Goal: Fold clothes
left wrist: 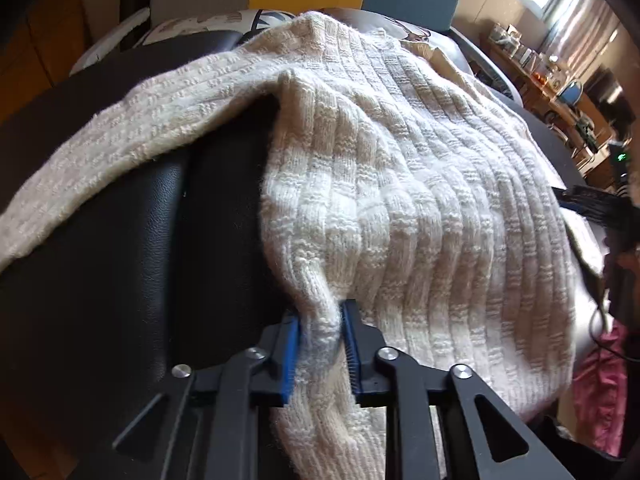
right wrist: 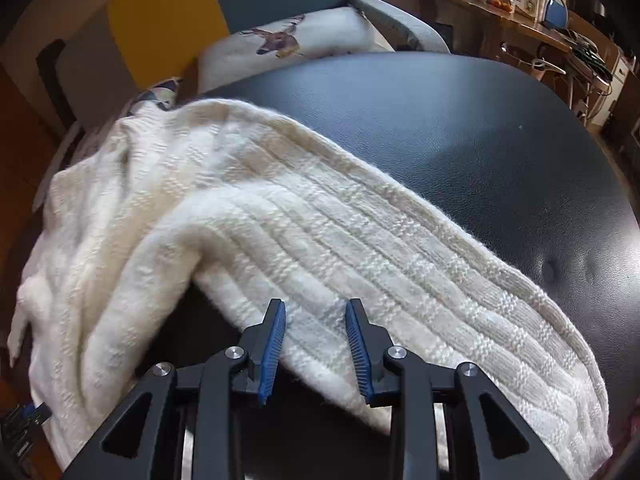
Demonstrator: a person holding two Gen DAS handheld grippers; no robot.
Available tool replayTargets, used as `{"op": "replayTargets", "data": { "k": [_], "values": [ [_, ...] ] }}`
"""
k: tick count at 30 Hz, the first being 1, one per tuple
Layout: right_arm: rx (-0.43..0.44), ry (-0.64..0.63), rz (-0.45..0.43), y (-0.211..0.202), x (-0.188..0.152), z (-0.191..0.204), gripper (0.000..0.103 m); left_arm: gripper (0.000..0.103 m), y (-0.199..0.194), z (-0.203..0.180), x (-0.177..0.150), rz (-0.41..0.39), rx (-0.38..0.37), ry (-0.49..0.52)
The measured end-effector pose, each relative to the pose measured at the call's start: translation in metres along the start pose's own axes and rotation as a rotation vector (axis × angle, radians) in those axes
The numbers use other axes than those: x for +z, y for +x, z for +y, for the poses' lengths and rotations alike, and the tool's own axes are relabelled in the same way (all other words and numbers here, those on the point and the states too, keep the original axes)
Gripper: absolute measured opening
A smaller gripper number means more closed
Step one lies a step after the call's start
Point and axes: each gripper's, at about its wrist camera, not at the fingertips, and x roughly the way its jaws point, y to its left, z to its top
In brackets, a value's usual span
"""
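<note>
In the left wrist view, the left gripper (left wrist: 320,316) has its two blue-padded jaws pinched on a bunched fold of the cream knit sweater (left wrist: 400,200); the wool fills the narrow gap between the pads and runs on below them toward the camera. From that pinch the fabric rises in a taut ridge, then spreads out to the right as a broad ribbed panel. A sleeve (left wrist: 140,128) stretches away to the left over the black padded surface (left wrist: 120,260), which shows bare beneath and beside the lifted fold.

In the right wrist view, the right gripper (right wrist: 316,320) has its jaws standing a little apart, over the near edge of the other sleeve (right wrist: 400,272). The knit shows in the gap between the pads, but whether they touch it cannot be told. This sleeve lies flat, running diagonally from the sweater's body at upper left down to lower right. Beyond it the black surface is bare, and farther off sits a cushion with a deer print (right wrist: 280,36).
</note>
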Motion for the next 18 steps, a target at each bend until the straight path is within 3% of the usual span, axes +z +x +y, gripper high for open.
{"op": "replayTargets", "data": {
  "k": [6, 15, 18],
  "values": [
    [-0.11, -0.053, -0.013, 0.0, 0.003, -0.008, 0.004, 0.016, -0.001, 0.012, 0.007, 0.021, -0.015, -0.006],
    [-0.177, -0.032, -0.024, -0.003, 0.007, -0.047, 0.004, 0.015, -0.024, 0.048, 0.02, 0.007, -0.015, -0.055],
    [-0.148, -0.015, -0.014, 0.0, 0.014, -0.045, 0.01, 0.017, -0.039, 0.057, 0.024, -0.021, -0.081, -0.107]
  ]
}}
